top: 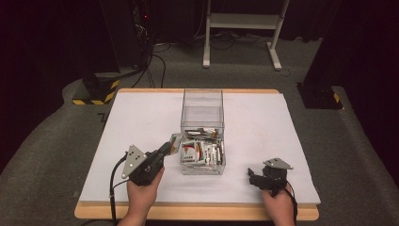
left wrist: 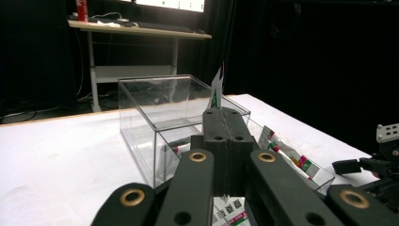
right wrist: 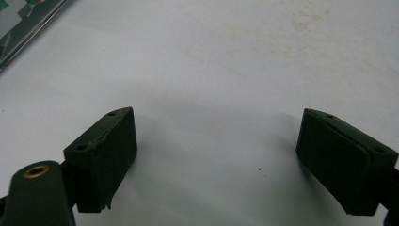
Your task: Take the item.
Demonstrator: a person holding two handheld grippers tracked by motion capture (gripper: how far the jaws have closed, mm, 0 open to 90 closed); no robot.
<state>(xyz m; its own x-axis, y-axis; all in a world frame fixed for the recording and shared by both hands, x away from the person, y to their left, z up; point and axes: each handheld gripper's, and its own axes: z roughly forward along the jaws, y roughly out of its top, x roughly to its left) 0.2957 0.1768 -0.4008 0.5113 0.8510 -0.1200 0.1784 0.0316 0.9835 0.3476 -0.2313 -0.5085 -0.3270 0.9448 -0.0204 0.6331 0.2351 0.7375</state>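
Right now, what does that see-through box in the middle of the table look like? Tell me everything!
The clear box is a long, open-topped container with thin walls that look like plastic. It stands upright and level near the middle of the white table. A clear divider splits it in two: the far part looks empty, the near part holds a heap of small packets printed white, red and green. The left gripper, shut on a packet, is beside its near left corner.

White-topped table bears clear box.
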